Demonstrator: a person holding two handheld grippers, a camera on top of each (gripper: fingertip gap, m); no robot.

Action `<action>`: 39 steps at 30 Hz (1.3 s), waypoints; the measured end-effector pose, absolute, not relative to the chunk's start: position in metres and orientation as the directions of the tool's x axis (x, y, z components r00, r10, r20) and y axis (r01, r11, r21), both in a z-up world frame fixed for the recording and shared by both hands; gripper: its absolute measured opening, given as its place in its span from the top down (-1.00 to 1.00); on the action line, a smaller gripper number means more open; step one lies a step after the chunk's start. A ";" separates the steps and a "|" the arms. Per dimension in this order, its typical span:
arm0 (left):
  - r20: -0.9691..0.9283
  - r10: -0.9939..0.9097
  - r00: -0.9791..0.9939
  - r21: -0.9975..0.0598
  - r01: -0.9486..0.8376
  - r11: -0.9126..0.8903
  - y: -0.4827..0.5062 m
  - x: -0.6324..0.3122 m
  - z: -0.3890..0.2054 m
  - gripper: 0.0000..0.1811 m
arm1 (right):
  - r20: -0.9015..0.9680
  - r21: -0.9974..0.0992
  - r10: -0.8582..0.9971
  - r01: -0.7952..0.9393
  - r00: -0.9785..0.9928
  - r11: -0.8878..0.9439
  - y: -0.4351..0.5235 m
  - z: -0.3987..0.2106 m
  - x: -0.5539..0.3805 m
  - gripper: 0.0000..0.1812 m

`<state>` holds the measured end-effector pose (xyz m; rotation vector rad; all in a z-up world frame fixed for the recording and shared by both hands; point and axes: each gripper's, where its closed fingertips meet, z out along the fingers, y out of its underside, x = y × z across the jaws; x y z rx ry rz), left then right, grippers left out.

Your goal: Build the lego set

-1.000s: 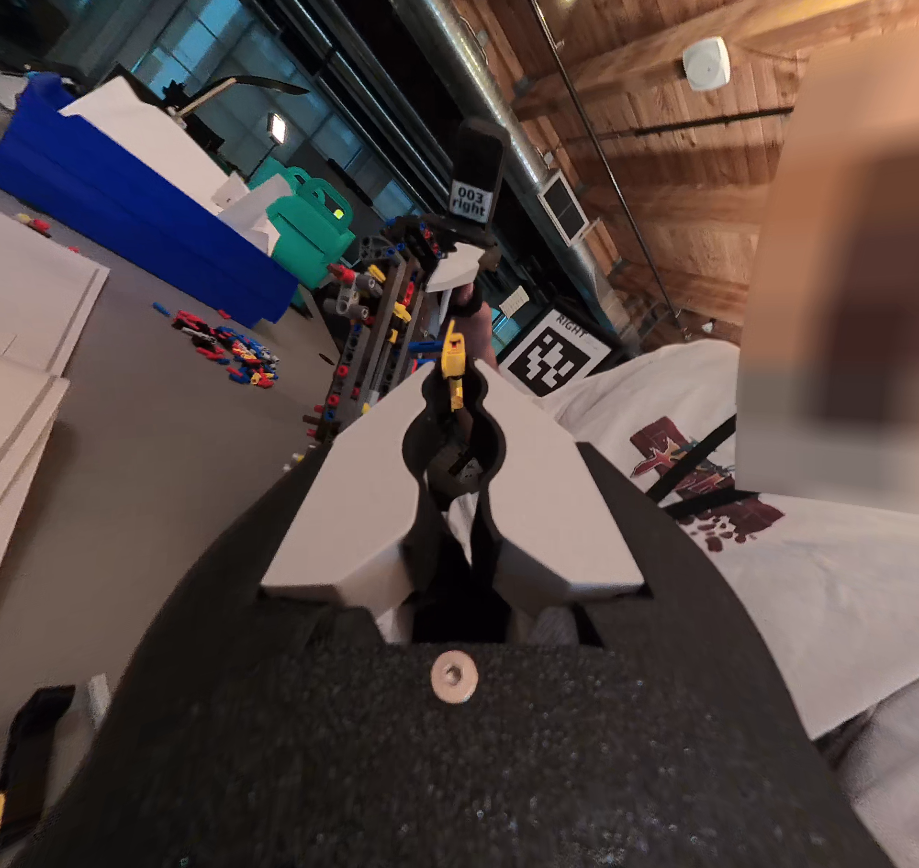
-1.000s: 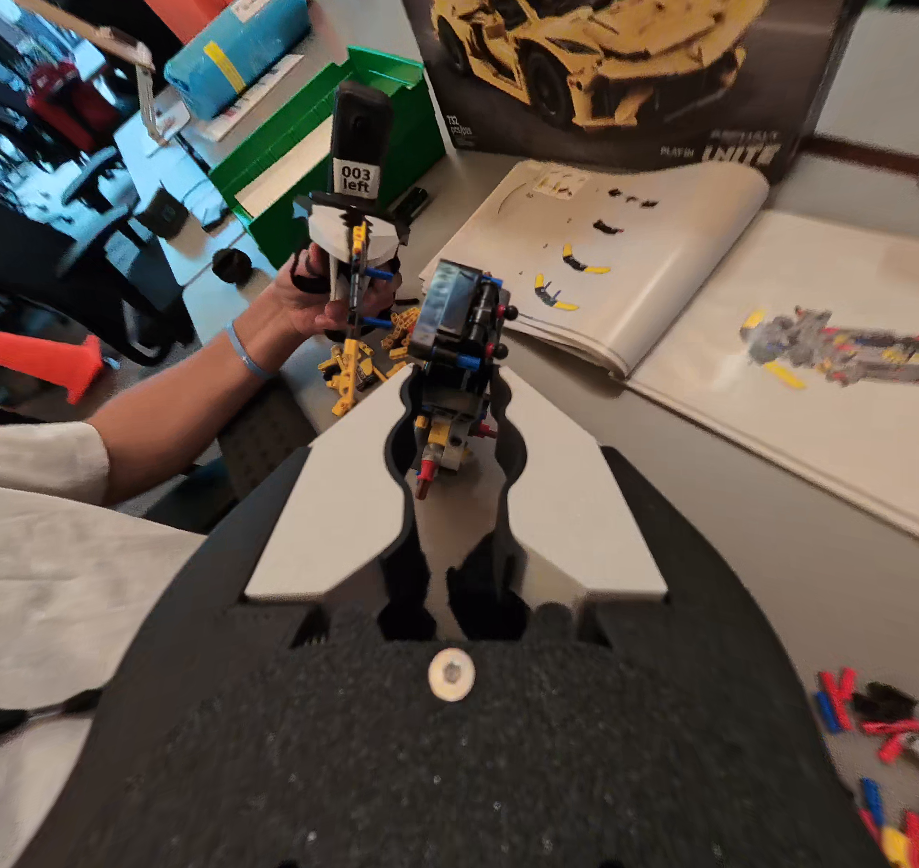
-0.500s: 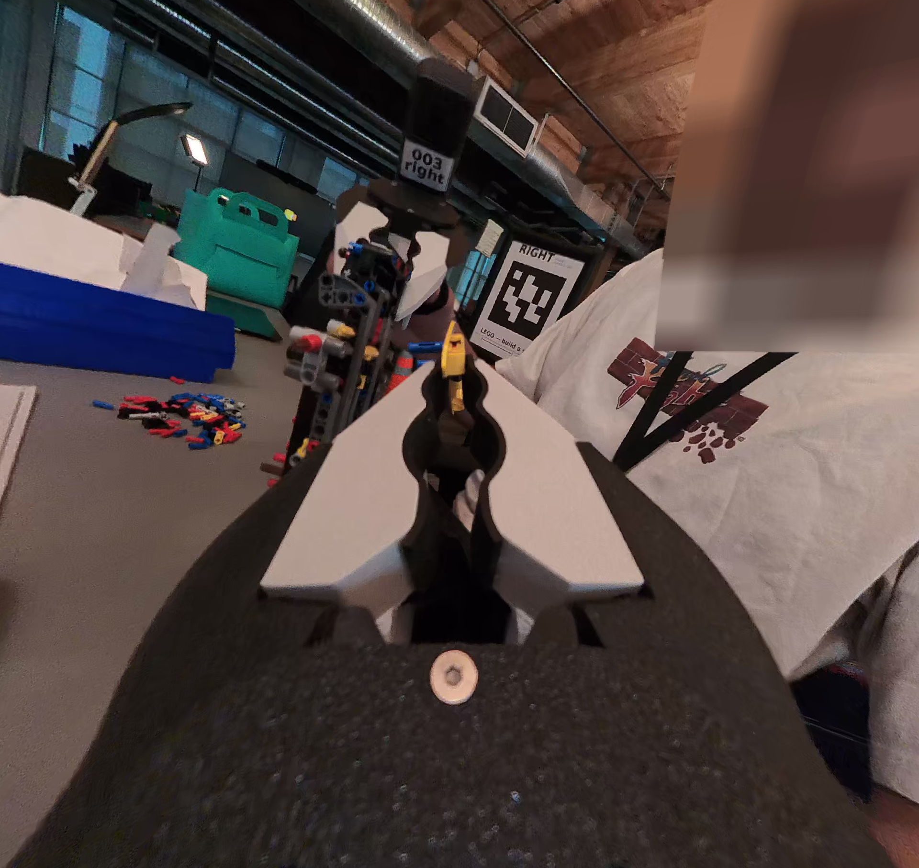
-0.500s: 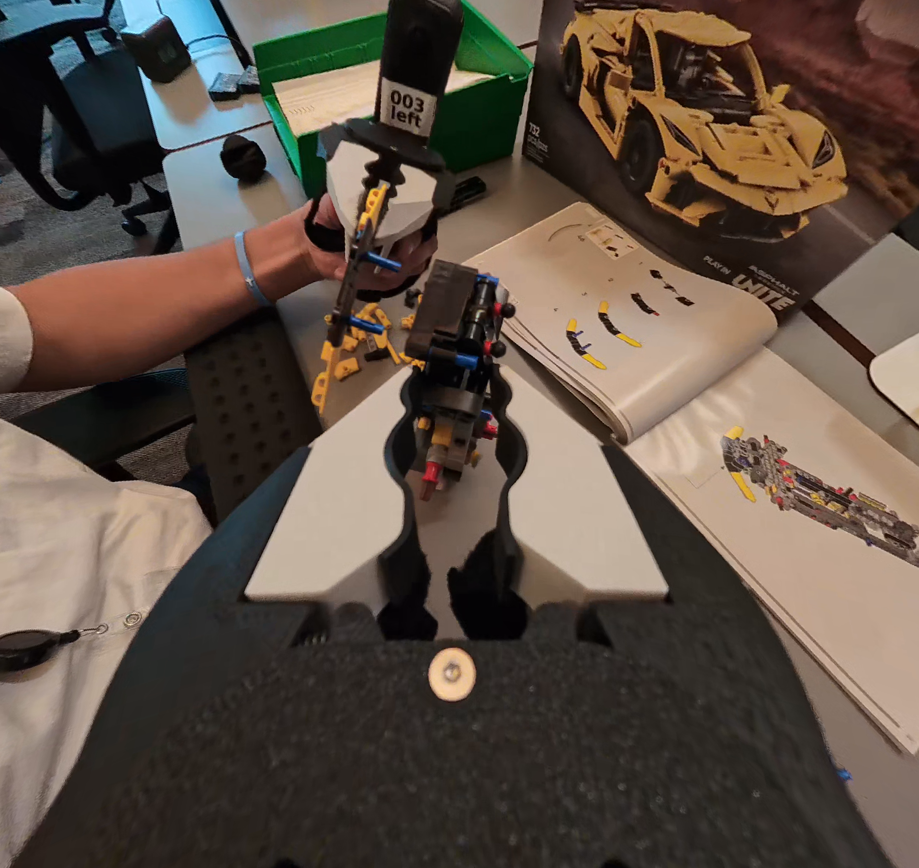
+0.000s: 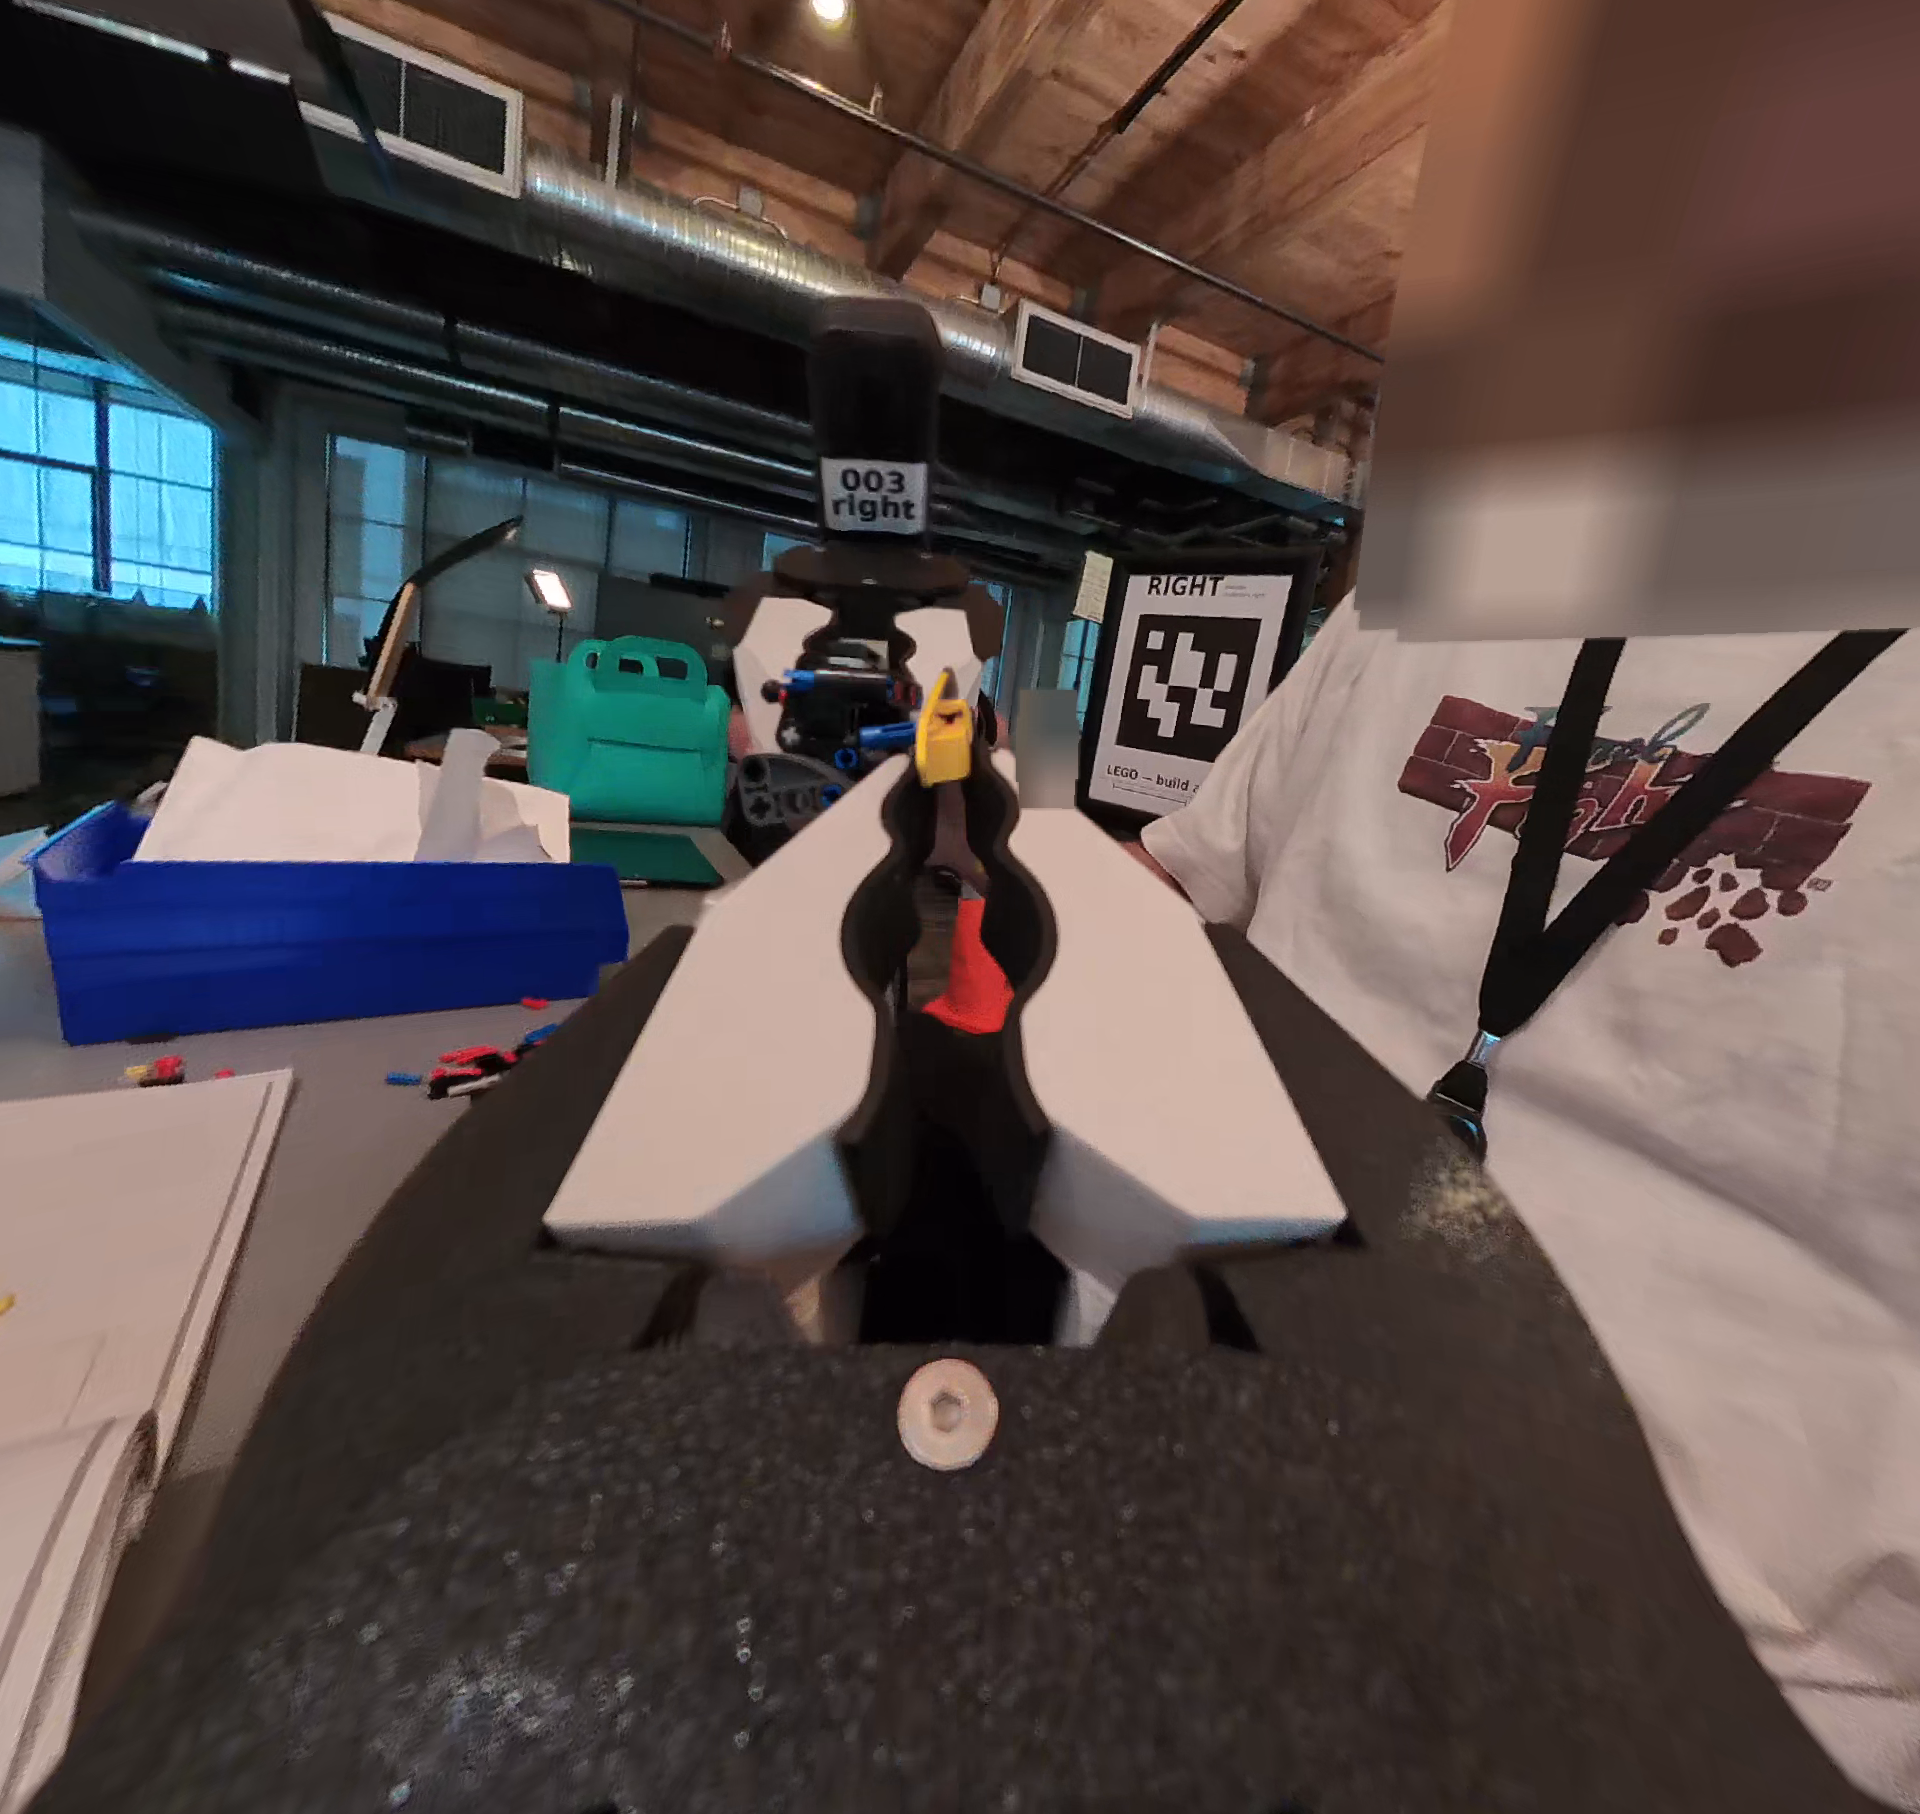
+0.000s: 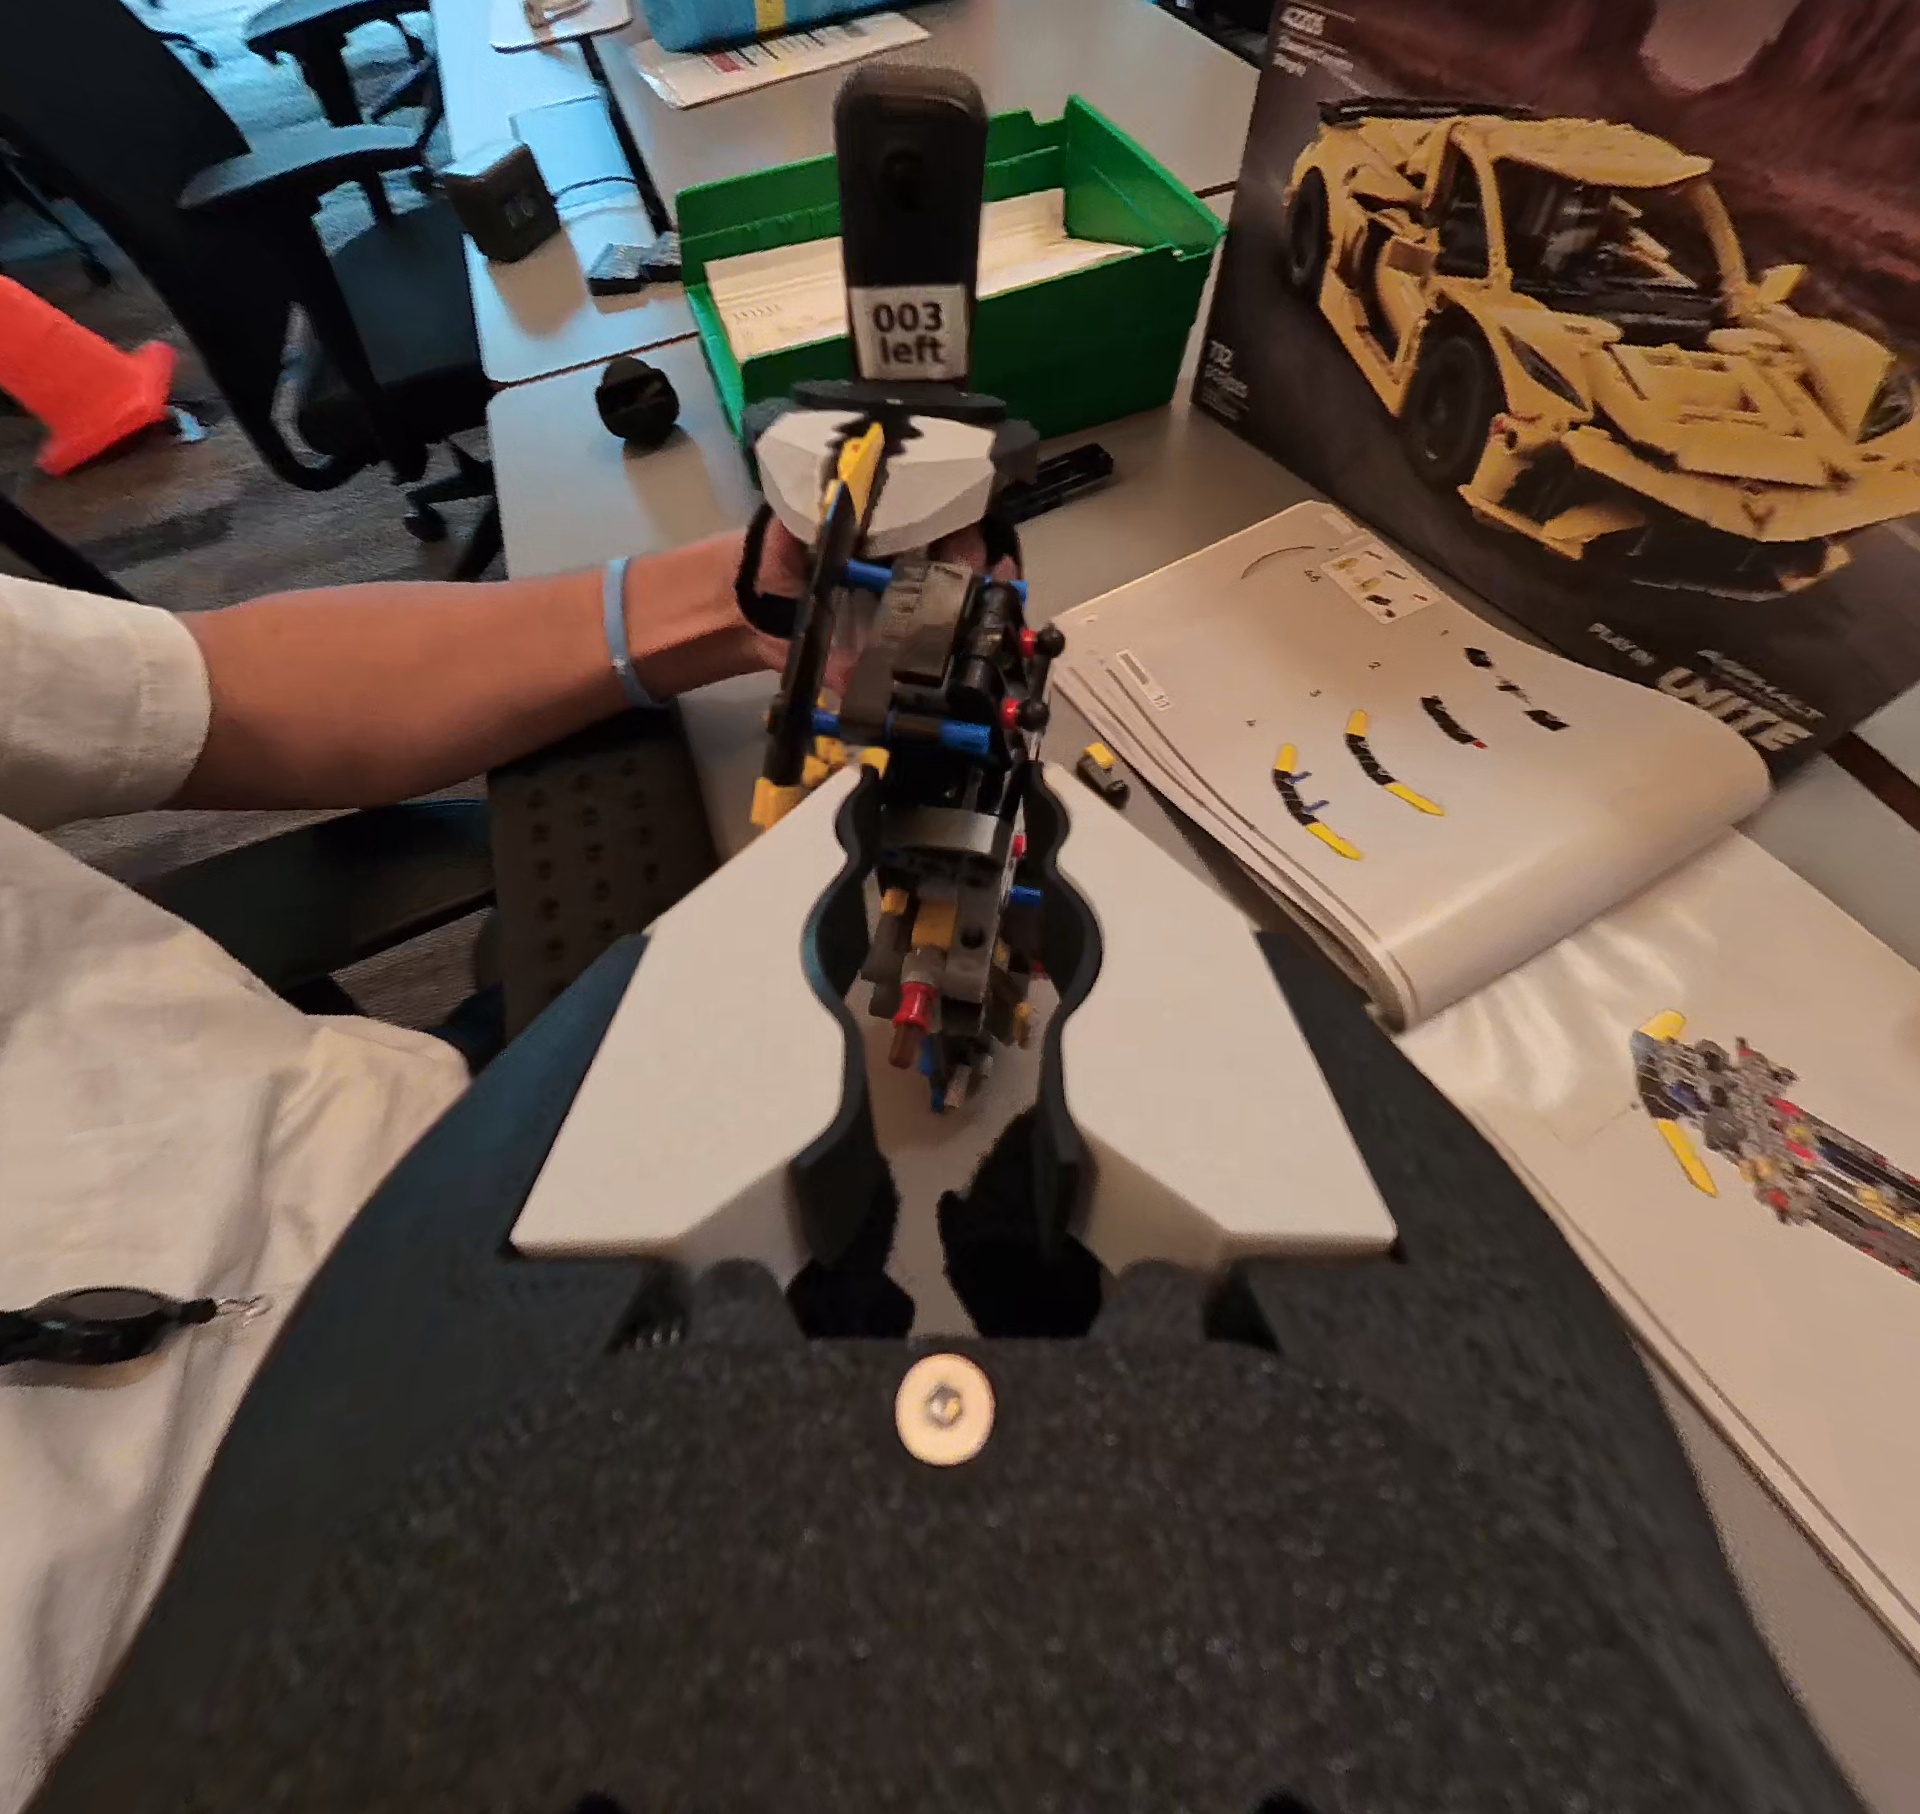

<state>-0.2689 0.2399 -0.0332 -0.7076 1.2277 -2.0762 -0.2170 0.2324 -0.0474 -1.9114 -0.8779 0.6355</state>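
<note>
**Operator:** State of both tongs, and location of the work?

**Manual:** Your right tongs [image 6: 940, 829] are clamped on the grey chassis assembly [image 6: 940, 725], holding it raised above the bench [image 6: 1174, 455], just in front of the open instruction booklet [image 6: 1403, 777]. Your left tongs [image 5: 948, 777] are clamped on the yellow-and-black curved strip [image 6: 831, 580], which hangs down beside the chassis assembly.

**Operator:** What has changed?

**Manual:** A second ago the strip stood apart from the chassis assembly, nearer the green bin [image 6: 1039, 320]. You have since brought the two sets of tongs together; the strip's blue pins now lie against the assembly's left side. Whether the pins have entered their holes cannot be determined.

**Operator:** Meaning for the build?

**Manual:** You are likely at the mating step. Align the pins squarely before pressing; a skewed strip may bind or slip.
</note>
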 end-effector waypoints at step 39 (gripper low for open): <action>0.177 -0.719 -0.672 -0.852 0.261 -0.453 0.233 -0.259 -0.048 0.97 | -0.195 -0.895 0.765 0.207 0.613 -0.394 0.235 -0.050 -0.221 0.42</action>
